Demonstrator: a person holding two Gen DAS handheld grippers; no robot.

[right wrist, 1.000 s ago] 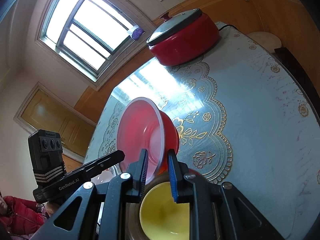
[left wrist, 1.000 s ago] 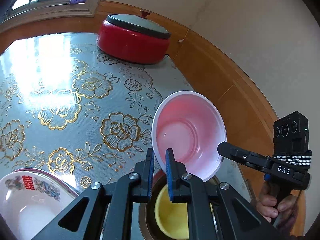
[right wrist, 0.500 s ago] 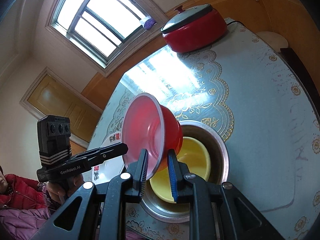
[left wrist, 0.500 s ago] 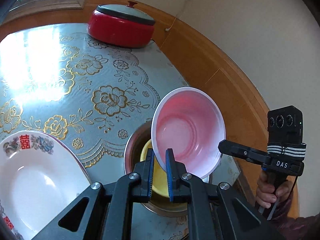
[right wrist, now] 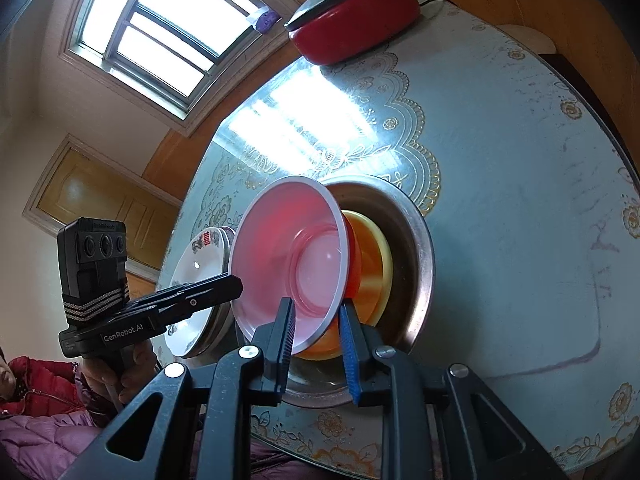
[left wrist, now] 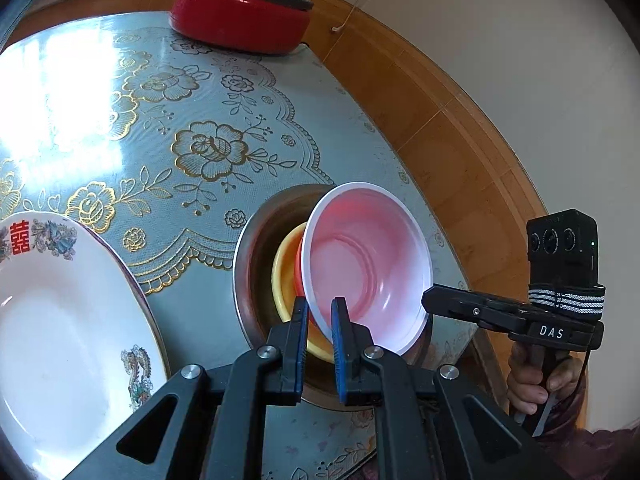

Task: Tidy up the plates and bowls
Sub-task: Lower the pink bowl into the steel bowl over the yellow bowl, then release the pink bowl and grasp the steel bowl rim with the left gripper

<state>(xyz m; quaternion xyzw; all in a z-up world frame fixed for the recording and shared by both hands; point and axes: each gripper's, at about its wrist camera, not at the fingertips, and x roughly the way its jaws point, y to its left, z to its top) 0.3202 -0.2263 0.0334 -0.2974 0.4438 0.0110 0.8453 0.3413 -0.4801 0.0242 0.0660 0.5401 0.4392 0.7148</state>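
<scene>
At frame centre, the red bowl tilts into the yellow bowl; left gripper pinches its rim, right gripper jaws have just been loosening. Bare table lies right; only the right view shows the window.

Cream plaster walls above orange wood wainscot; bright multi-pane window; yellow panelled wooden door.

Black plastic left tongs and right tongs with blue ribbed pads, silver screws, striped straps, "DAS" and "GenRobot.AI" labels; red and purple quilted sleeves.
</scene>
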